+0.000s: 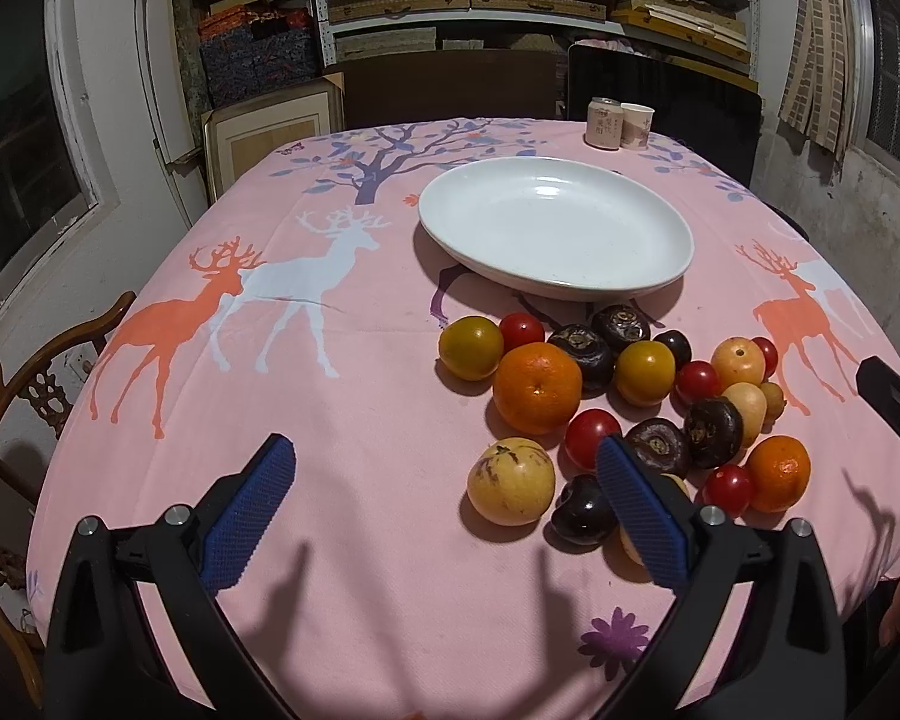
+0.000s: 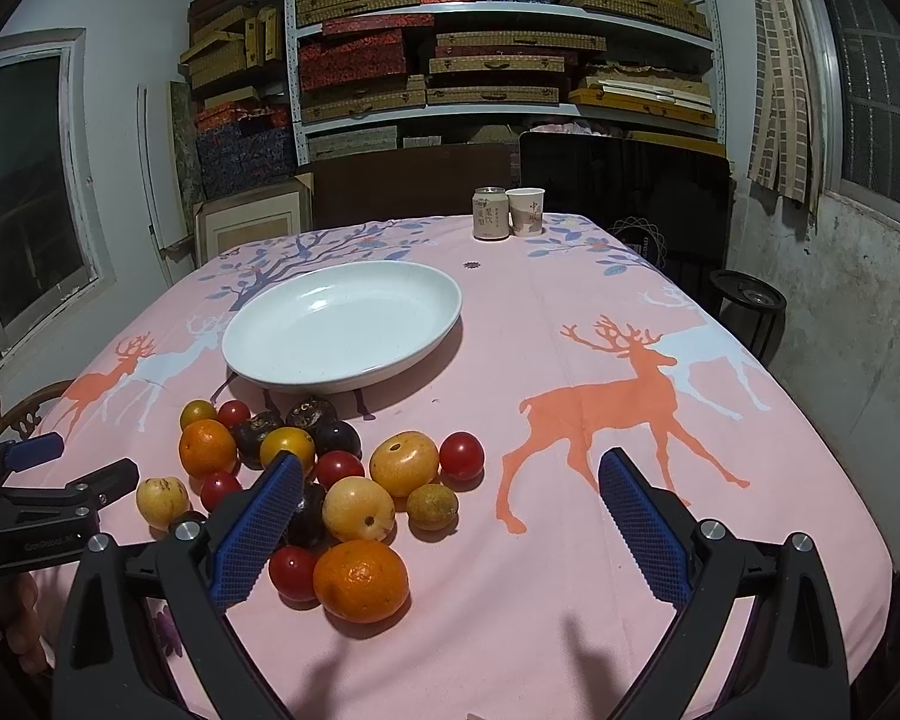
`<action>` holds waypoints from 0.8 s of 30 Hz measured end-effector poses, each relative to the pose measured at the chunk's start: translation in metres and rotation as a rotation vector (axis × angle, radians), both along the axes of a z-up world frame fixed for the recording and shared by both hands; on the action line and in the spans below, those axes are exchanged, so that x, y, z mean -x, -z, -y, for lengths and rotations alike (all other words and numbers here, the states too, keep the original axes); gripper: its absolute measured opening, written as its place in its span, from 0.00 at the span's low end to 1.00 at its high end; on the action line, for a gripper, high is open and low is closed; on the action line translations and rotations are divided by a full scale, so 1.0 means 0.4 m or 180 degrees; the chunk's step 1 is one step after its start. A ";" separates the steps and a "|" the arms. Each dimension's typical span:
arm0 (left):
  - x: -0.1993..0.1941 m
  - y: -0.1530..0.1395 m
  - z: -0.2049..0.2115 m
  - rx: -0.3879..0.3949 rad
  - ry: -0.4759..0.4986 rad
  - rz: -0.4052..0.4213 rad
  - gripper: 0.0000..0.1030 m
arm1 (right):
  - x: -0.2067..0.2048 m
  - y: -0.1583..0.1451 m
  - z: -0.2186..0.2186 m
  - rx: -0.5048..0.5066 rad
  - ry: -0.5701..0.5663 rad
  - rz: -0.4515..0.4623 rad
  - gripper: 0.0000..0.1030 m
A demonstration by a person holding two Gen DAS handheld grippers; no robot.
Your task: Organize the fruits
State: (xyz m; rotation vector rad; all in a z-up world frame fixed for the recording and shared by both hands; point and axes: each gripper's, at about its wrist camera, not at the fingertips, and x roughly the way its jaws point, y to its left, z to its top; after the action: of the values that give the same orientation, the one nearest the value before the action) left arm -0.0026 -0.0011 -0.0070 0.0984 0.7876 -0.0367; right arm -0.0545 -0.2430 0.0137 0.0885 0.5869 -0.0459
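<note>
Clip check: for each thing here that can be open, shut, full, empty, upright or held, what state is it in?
Left tongs: open, holding nothing.
Right tongs: open, holding nothing.
White plate: upright on the tablecloth, empty.
Fruit pile: loose on the tablecloth in front of the plate, none held, none plated.
Drink can: upright; whether opened cannot be told.
Paper cup: upright beside the can, contents not visible.

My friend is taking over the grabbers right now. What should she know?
Left gripper: open, holding nothing, above the cloth beside the fruit.
Right gripper: open, holding nothing, just right of the pile.
All the fruit lies loose on the pink tablecloth, in front of the white plate: oranges, red tomatoes, yellow and dark ones.
Done: nothing yet; the plate holds no fruit.
Left: every fruit, probably onto the plate. The near orange looks easiest.
</note>
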 end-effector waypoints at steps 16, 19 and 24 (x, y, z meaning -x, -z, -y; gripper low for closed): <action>0.002 0.000 0.001 0.0005 -0.0004 -0.0003 0.96 | 0.003 0.001 -0.003 0.0027 -0.0024 -0.0011 0.97; 0.003 -0.001 0.000 0.0007 -0.0008 0.0001 0.96 | 0.004 0.000 -0.005 0.0037 -0.0029 -0.0008 0.97; 0.003 -0.001 0.000 0.0007 -0.0008 -0.0001 0.96 | 0.005 0.000 -0.005 0.0040 -0.0032 -0.0010 0.97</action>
State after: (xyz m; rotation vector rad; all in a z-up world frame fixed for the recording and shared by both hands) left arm -0.0037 -0.0010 -0.0066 0.0954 0.7879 -0.0353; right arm -0.0564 -0.2410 0.0137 0.0734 0.5902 -0.0401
